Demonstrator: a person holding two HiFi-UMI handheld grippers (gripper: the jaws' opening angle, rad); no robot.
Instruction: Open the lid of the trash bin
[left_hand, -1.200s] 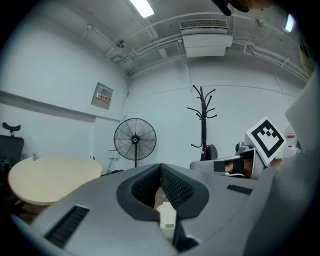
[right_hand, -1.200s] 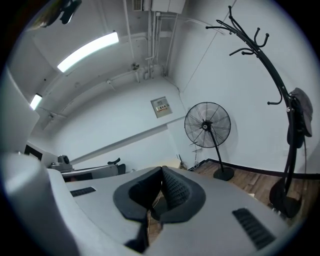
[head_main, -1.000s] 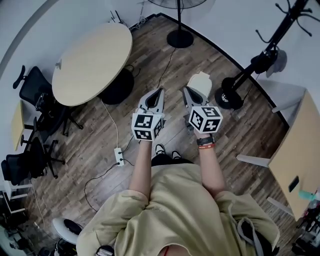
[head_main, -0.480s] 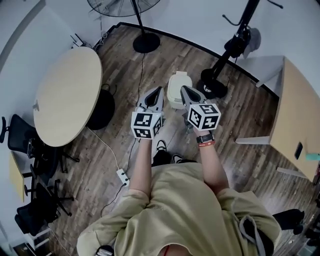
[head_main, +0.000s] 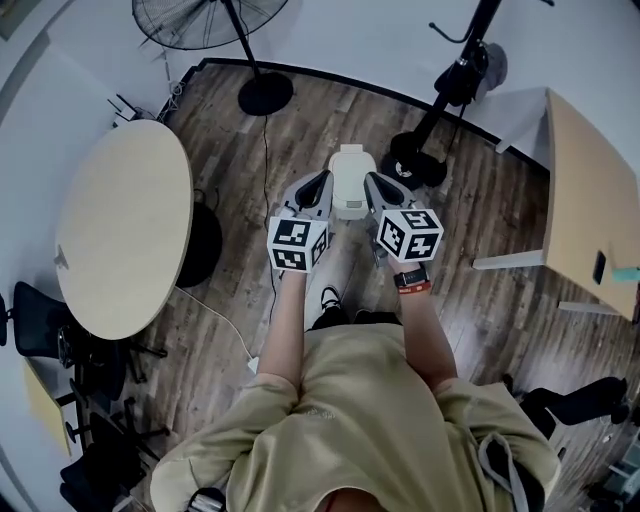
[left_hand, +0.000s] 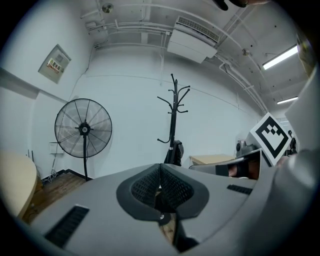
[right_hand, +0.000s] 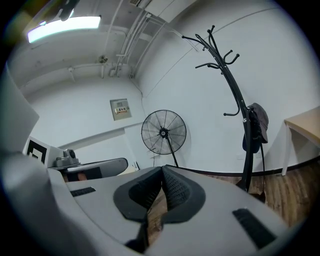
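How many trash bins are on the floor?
1: a white trash bin, seen between the left gripper and the right gripper in the head view; others may be hidden.

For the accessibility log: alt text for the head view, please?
Seen from above, a person holds the left hand-held gripper and right hand-held gripper, both shut, on either side of a white trash bin on wood flooring, lid seemingly closed. A round table, fan and coat rack stand around.
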